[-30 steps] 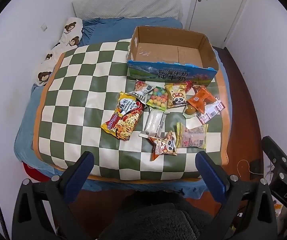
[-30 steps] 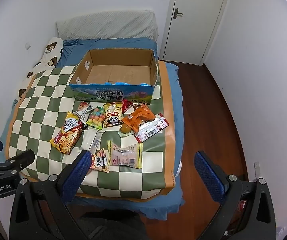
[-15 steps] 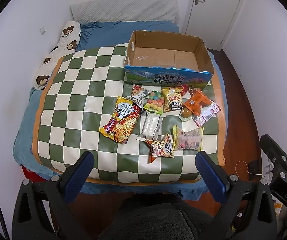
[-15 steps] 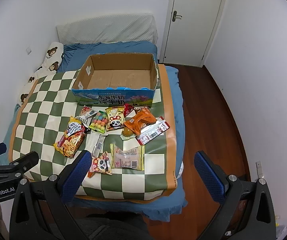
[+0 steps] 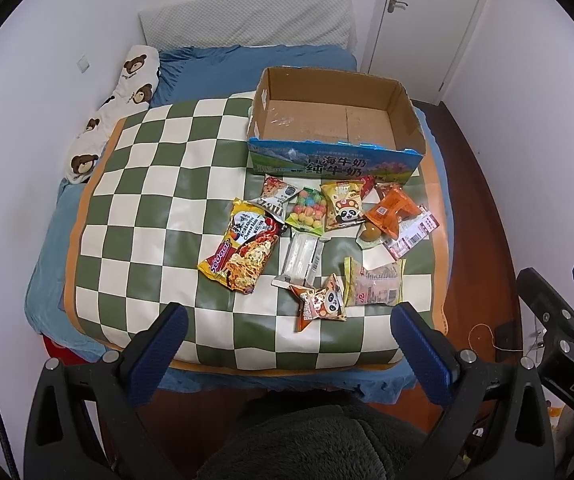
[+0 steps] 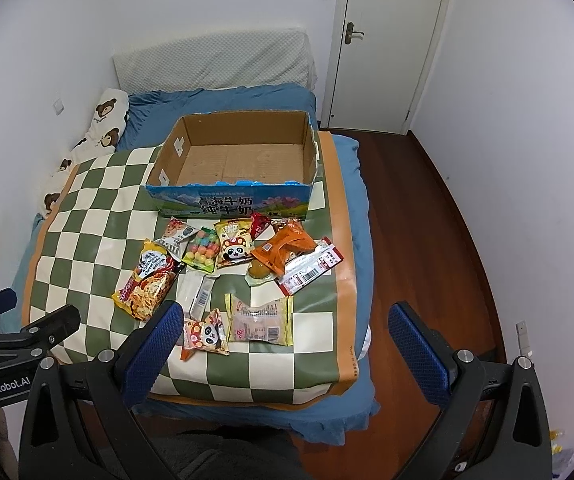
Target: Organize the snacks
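Note:
Several snack packets lie on a green-and-cream checkered mat on a bed. Among them are a noodle pack, a coloured-candy bag, a panda bag, an orange packet and a small panda packet. An empty cardboard box stands behind them. My left gripper and right gripper both hang open, well short of the snacks, holding nothing.
A bear-print pillow lies along the left wall. A white door and wooden floor are on the right. The other gripper shows at each view's edge: the right one, the left one.
Both cameras have pulled back and risen a little, so the bed and snacks look smaller and lower in view. Nothing on the mat has moved.

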The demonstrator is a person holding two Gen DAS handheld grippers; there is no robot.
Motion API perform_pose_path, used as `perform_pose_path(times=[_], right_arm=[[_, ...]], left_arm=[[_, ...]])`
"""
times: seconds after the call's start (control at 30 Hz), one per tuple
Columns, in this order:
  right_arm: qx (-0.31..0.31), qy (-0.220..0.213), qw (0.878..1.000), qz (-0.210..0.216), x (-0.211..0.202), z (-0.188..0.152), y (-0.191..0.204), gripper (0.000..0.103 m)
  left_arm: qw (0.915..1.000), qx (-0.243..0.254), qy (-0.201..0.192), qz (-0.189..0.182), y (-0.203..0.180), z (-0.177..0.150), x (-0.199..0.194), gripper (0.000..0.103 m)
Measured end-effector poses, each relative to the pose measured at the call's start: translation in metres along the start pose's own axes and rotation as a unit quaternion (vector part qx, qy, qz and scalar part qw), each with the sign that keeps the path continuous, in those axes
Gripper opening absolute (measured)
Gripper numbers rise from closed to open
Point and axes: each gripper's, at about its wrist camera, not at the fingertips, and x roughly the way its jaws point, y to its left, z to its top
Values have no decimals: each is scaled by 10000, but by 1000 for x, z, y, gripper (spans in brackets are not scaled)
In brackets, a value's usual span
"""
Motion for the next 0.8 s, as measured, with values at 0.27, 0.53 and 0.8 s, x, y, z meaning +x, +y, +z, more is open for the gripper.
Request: perform_pose_path(times=[0.27, 0.53, 0.8], right_arm=[[11, -18, 10000, 40, 0, 0, 2, 103], [44, -36, 10000, 56, -1, 0, 2, 103], [64, -55, 9999, 68, -4, -1, 3, 103]], left_arm=[[10000, -8, -19, -1, 3, 4, -1, 103], [10000, -7, -30, 2, 2, 6, 0, 103], [9999, -23, -102, -6, 1, 7, -3, 103]])
